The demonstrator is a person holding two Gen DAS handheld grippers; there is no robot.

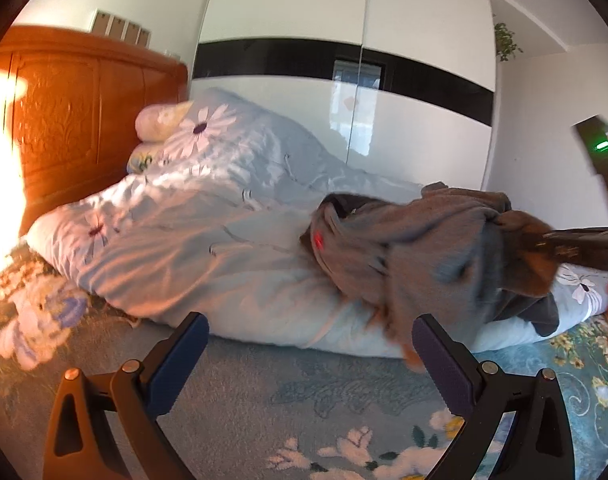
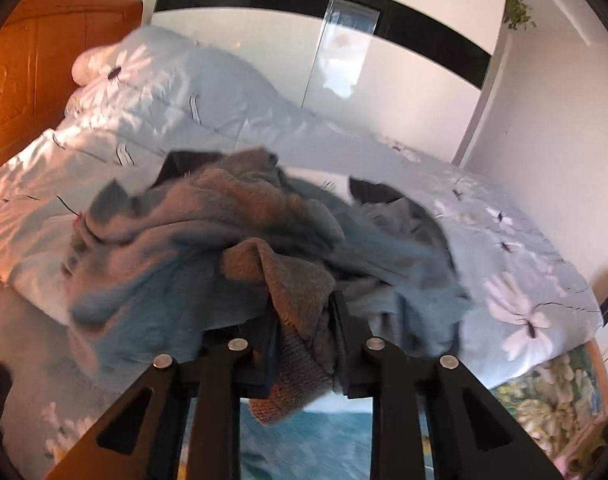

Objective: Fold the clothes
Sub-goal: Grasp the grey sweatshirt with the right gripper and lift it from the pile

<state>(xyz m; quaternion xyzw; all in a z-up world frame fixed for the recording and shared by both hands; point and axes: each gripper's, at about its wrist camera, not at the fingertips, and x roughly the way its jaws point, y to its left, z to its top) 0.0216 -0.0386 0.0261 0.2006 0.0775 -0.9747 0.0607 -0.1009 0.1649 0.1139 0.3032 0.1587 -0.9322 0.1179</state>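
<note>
A: Right wrist view has the grey knitted garment (image 2: 207, 232) heaped and blurred on the pale blue floral duvet (image 2: 504, 264), with one ribbed fold of it pinched in the right gripper (image 2: 304, 320). Those jaws are clenched on the knit, and a cuff-like end hangs down between the arms.

B: And from the other side?

A: In the left wrist view the same garment (image 1: 416, 248) is lifted off the duvet (image 1: 191, 216) toward the right, bunched where the dark tip of the right gripper (image 1: 560, 244) clamps it. A small red mark shows on its left part.

B: The left gripper?

A: The left gripper (image 1: 308, 344) is released; its blue-padded fingers (image 1: 179, 356) stand wide apart above the bed sheet (image 1: 287, 400), which is printed with flowers. A hanging edge of the garment comes down just beside its right finger; whether it touches I cannot tell.

B: Anything around that?

A: A carved wooden headboard (image 1: 87, 112) is at the left behind the duvet, with a pillow (image 1: 159, 120) against it. Behind stands a glossy white wardrobe (image 1: 424, 128) with a black band, and a green plant (image 1: 506, 42) sits high at the right.
</note>
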